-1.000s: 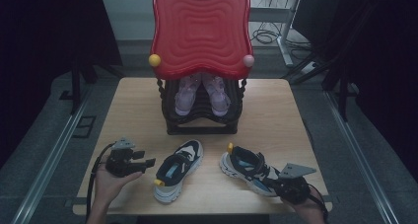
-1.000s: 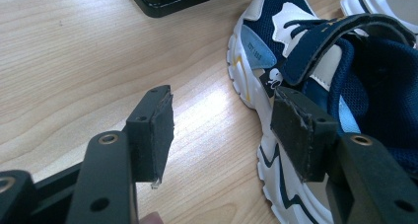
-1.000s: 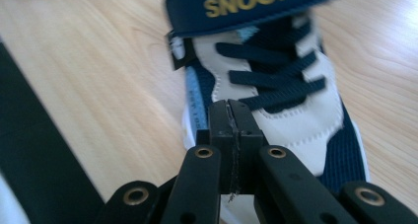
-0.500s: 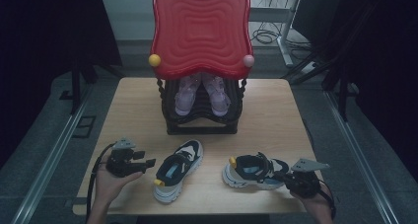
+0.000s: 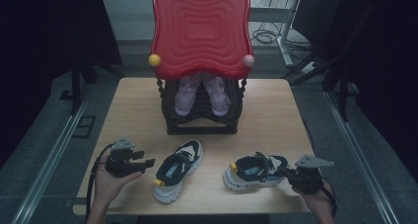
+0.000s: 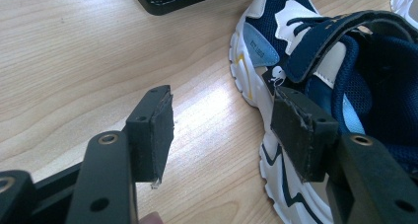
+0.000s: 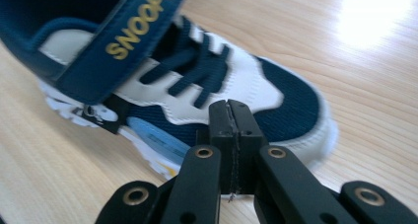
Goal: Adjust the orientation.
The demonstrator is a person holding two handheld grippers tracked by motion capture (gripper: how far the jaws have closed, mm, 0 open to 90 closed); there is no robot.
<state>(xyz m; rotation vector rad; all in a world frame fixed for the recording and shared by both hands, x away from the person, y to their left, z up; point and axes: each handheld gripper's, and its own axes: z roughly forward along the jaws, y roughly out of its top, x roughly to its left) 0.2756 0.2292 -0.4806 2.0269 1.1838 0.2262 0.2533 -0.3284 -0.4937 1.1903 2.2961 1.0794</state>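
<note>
Landmark: black shoe rack [image 5: 201, 120] at the far middle of the wooden table [image 5: 276, 110], with a red tray-like top [image 5: 201, 31] and a pair of pale purple shoes [image 5: 202, 93] on its shelf

Left shoe [image 5: 178, 169]: on the table in front of the rack, slightly to its left, toe pointing up toward the rack, heel toward the near edge. Navy, white and light blue, with a yellow tab at the heel

Right shoe [image 5: 256, 170]: in front of the rack and off to its right, lying crosswise, sole down. Same colours; the strap reads SNOOPY in the right gripper view

Left gripper [image 5: 144, 163]: held in the person's hand, left of the left shoe, well in front of the rack. Jaws stand wide apart with bare table between them; in the left gripper view one pad sits just beside the shoe's side, and whether it touches cannot be told

Right gripper [image 7: 230, 130]: at the right end of the right shoe, farther from the rack than the left gripper. Jaws pressed together, pads meeting flat, tips right at the shoe's side; nothing visible is pinched between them
</note>
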